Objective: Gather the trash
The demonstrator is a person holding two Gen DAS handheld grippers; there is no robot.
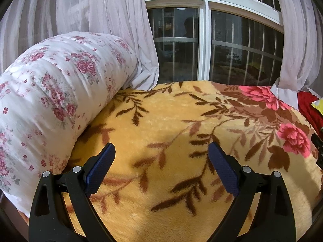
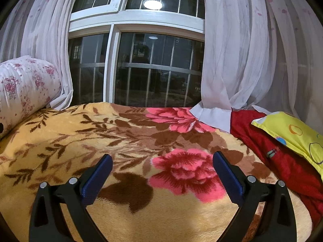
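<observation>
Left gripper (image 1: 161, 149), right gripper (image 2: 162, 159): both spread wide, empty, over yellow floral blanket (image 1: 171, 121). Trash: none visible. Right view only: yellow pillow (image 2: 296, 135) on red cloth (image 2: 262, 141). Left: rolled floral quilt (image 1: 50, 100), close.

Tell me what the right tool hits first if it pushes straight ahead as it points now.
Most likely the yellow-and-brown floral plush blanket: the open right tool hovers low over it, aimed at its pink flower. Beyond that stands the dark barred window, though depth is unclear.

no text, label, brand or number can be read anywhere in either view.
</observation>
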